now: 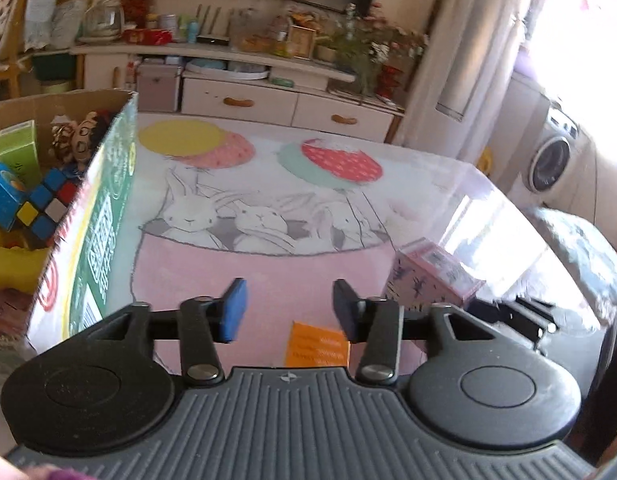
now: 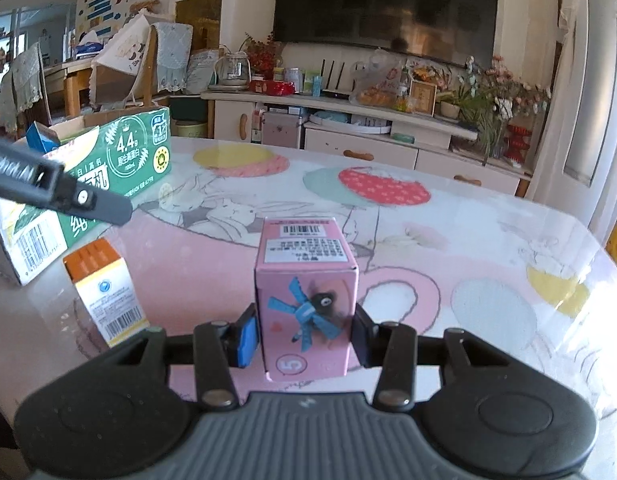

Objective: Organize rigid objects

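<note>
Two grippers: one in each wrist view, both over a surface [image 2: 448, 240] covered with a rabbit-and-balloon print.
Right gripper [image 2: 304, 338]: its fingers [image 2: 244, 338] pinch a pink box between the pads, one pad on each side wall.
Pink box [image 2: 306, 300]: upright between the right gripper's pads, a barcode label on its top face, a blue figure and a "5" printed upside down on the near face; from the left wrist view it shows at the right [image 1: 430, 278], with the right gripper's black frame just below it.
Left gripper [image 1: 288, 310]: fingers [image 1: 233, 310] spread apart with nothing between them, held above the pink part of the surface [image 1: 268, 272]; from the right wrist view part of its black body [image 2: 60, 190] crosses in front of the carton.
Orange box: a small orange-and-white box [image 2: 106, 292] with a barcode stands on the surface left of the pink box, apart from it; in the left wrist view its orange top [image 1: 316, 344] shows between and below the left gripper's pads.
Carton: a green-and-white cardboard carton [image 1: 104, 220] stands open at the left of the surface, also seen in the right wrist view [image 2: 120, 160].
Inside the carton: a puzzle cube [image 1: 48, 204], a green box [image 1: 18, 146], a blue box [image 1: 2, 192], something yellow [image 1: 12, 260] and a small figure with a drawn face [image 1: 82, 142].
Background: a low TV cabinet [image 2: 368, 140] beyond the surface, crowded with bottles and flowers, and a dark television [image 2: 384, 8] above it.
</note>
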### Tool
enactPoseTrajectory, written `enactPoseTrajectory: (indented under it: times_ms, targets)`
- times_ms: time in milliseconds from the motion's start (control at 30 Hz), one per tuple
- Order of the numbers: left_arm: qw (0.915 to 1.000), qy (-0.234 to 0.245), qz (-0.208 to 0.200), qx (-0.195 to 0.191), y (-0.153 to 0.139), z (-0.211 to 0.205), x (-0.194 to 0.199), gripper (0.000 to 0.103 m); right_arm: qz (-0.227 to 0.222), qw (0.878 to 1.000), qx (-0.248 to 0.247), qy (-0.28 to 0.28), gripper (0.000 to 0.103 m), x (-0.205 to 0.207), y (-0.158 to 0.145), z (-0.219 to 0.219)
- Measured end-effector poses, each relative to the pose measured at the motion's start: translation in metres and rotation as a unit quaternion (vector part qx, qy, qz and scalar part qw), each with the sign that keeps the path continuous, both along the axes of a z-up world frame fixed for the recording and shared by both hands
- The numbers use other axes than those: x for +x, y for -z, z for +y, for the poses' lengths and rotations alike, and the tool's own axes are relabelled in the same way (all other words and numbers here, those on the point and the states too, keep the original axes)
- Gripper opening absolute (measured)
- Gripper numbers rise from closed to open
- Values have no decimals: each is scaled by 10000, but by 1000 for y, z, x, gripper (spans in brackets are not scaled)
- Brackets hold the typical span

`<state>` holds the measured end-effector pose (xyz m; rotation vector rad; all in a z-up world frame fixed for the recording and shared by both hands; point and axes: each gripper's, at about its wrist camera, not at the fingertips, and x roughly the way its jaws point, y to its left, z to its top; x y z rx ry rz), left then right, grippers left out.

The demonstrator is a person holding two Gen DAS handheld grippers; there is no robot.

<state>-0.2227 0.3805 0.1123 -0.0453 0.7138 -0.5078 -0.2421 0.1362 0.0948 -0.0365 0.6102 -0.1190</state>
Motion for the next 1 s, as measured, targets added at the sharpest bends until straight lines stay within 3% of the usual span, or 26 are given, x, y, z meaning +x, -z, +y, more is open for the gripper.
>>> enactPoseTrajectory:
  times_ms: [233, 433, 700, 867, 1000]
  targets:
    - [9997, 125, 50, 199, 20, -8, -9, 86, -16, 9999, 123, 24, 46, -2, 6, -5]
    - [9992, 245, -122, 280, 25, -9, -15, 94, 28, 9997, 218, 66, 47, -3, 8, -9]
    - [9974, 352, -166, 603, 36, -18, -12, 97, -11, 9997, 235, 53, 49, -2, 8, -9]
    - [9963, 369, -152, 764, 39, -20, -11, 87, -71, 9997, 211, 51, 56, -1, 7, -10]
    - [9957, 302, -23, 876, 42, -22, -8, 52, -122, 9997, 191, 54, 61, 0, 5, -10]
